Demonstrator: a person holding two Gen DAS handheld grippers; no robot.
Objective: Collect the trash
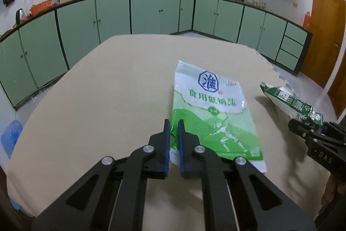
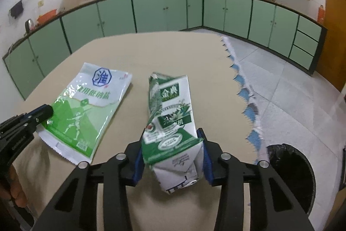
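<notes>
A green and white salt bag (image 1: 213, 114) lies flat on the beige table (image 1: 108, 90). My left gripper (image 1: 174, 122) is shut on the bag's near left corner, which is pinched between the blue pads. The bag also shows in the right wrist view (image 2: 86, 109), with the left gripper (image 2: 43, 114) at its left edge. A crumpled green and white milk carton (image 2: 170, 122) is held between the fingers of my right gripper (image 2: 172, 140), which is shut on it, lifted off the table. In the left wrist view the carton (image 1: 289, 101) and right gripper (image 1: 311, 129) are at the right.
A black-lined trash bin (image 2: 292, 174) stands on the floor by the table's right edge. A blue and white zigzag trim (image 2: 244, 92) runs along that table edge. Green kitchen cabinets (image 1: 151, 12) line the far walls. A brown door (image 1: 324, 36) is at the right.
</notes>
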